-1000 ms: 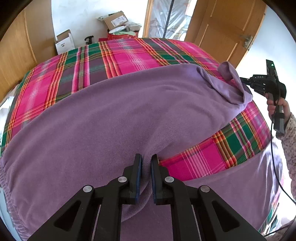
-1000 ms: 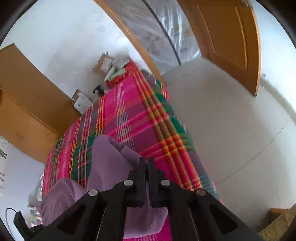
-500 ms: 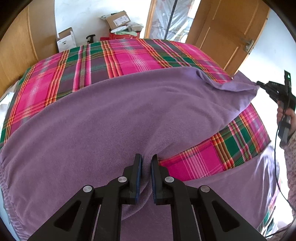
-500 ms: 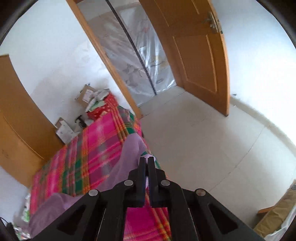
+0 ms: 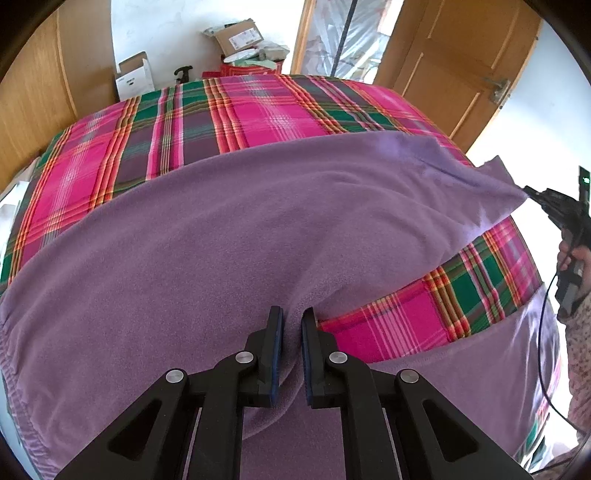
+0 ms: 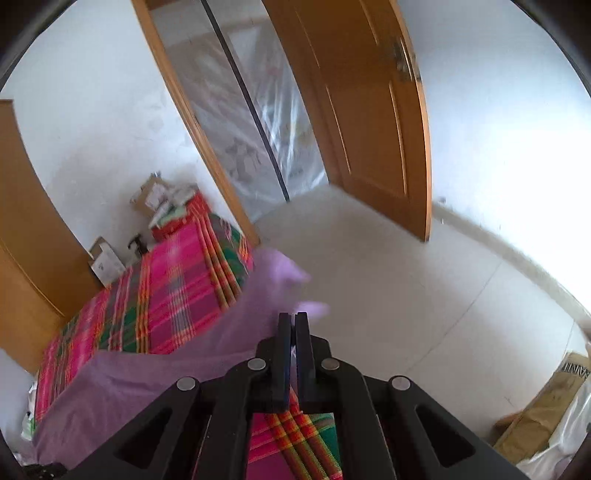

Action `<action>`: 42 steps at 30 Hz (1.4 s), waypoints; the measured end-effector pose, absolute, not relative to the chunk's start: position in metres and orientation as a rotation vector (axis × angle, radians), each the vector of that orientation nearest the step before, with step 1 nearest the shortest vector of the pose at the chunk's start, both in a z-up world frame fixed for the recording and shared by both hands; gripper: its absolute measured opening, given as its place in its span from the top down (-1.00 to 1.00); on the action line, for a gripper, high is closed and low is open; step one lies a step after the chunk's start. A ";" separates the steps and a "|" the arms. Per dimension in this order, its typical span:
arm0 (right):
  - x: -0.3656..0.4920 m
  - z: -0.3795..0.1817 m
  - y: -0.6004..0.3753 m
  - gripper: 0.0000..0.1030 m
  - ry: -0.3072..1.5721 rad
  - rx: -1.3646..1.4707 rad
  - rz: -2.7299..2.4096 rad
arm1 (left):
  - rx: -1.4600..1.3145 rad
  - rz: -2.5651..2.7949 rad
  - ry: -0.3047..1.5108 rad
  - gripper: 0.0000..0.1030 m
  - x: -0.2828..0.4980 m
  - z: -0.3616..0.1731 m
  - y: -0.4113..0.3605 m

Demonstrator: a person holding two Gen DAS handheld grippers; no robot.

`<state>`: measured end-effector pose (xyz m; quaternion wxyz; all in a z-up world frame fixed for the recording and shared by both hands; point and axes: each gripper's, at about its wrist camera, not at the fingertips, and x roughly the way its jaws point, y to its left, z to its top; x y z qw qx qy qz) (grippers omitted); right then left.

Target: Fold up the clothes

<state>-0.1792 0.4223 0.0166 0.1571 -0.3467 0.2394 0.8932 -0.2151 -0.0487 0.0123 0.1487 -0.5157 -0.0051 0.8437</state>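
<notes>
A large purple fleece garment lies spread across a bed with a pink and green plaid cover. My left gripper is shut on a fold of the fleece at its near edge. At the far right of the left wrist view, my right gripper pinches a corner of the garment and holds it stretched out past the bed's side, a hand on its handle. In the right wrist view the right gripper is shut on the purple cloth, which is blurred with motion.
Cardboard boxes and a white box stand against the wall beyond the bed. A wooden door stands open beside a plastic-covered doorway. Pale floor lies to the right of the bed. A cardboard box sits at the lower right.
My right gripper has pulled the garment's corner outward to the right, off the bed's side, drawing the bunched cloth flat and taut. My left gripper has stayed in place, still shut on the fleece.
</notes>
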 end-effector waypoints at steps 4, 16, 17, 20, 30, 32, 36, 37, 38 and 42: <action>-0.173 0.022 0.421 0.99 0.644 -0.961 2.546 | -1.486 2.428 -0.012 0.82 -0.215 0.012 -0.049; -0.186 -0.003 0.441 0.89 0.831 -1.064 2.557 | -1.495 2.425 -0.005 0.82 -0.218 0.011 -0.049; -0.191 -0.006 0.442 0.80 0.856 -1.087 2.562 | -1.496 2.426 -0.005 0.82 -0.218 0.011 -0.049; -0.210 -0.015 0.443 0.57 0.920 -1.174 2.580 | -1.498 2.425 -0.002 0.82 -0.218 0.011 -0.049; -0.253 -0.031 0.432 0.37 0.907 -1.308 2.586 | -1.508 2.419 -0.004 0.81 -0.220 0.008 -0.049; -0.254 -0.030 0.430 0.56 0.877 -1.298 2.594 | -1.509 2.418 -0.002 0.81 -0.221 0.007 -0.049; -0.257 -0.028 0.426 0.90 0.816 -1.279 2.609 | -1.509 2.415 -0.005 0.81 -0.221 0.006 -0.050; -0.259 -0.026 0.425 0.91 0.790 -1.274 2.610 | -1.508 2.415 -0.004 0.81 -0.221 0.006 -0.049; -0.260 -0.022 0.425 0.92 0.766 -1.260 2.608 | -1.507 2.414 -0.003 0.81 -0.222 0.006 -0.049; -0.272 -0.015 0.433 0.92 0.789 -1.223 2.564 | -1.505 2.410 -0.003 0.81 -0.222 0.006 -0.051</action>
